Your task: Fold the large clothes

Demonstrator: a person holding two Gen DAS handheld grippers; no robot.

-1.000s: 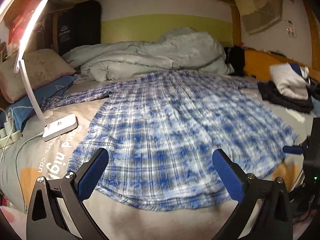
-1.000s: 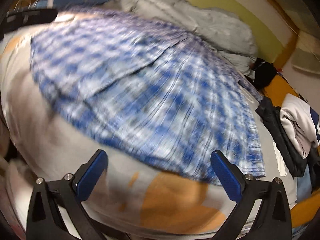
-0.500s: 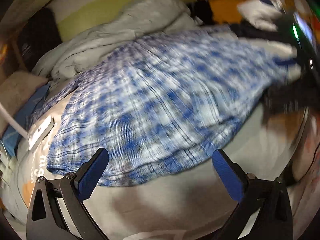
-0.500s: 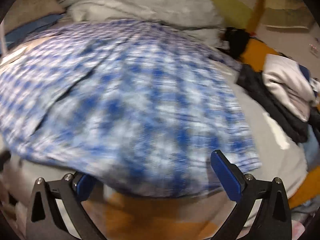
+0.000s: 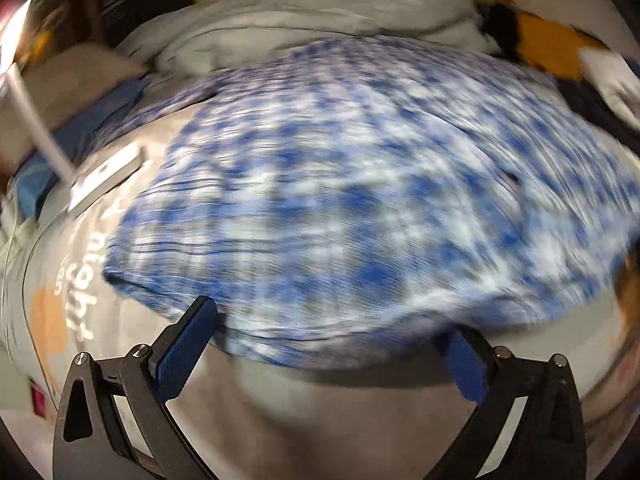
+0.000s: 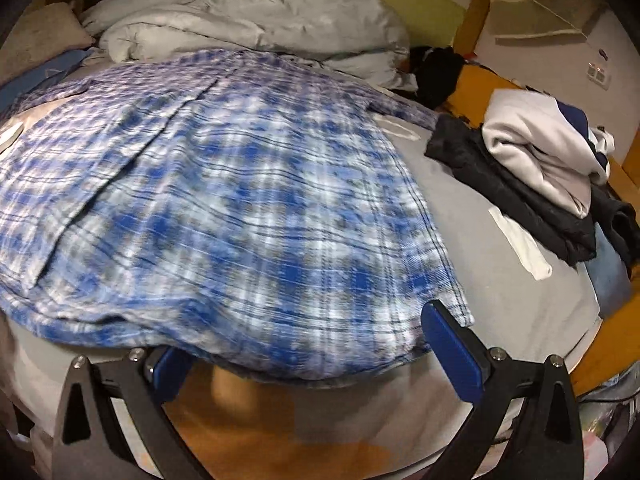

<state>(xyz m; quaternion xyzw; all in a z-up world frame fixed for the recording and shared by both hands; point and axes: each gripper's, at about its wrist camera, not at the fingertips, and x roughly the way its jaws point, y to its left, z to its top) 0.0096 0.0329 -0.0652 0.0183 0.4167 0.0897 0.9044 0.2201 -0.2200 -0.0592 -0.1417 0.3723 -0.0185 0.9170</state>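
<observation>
Shirt [image 6: 224, 200] hem lies between both spread claws' fingertips.

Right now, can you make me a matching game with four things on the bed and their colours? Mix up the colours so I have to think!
Things:
1. plaid shirt
2. crumpled duvet
3. folded garment on top of the side pile
4. garment under it in that pile

Colours:
A. black
B. pale grey
C. blue and white
D. white

Pairs: 1-C, 2-B, 3-D, 4-A
</observation>
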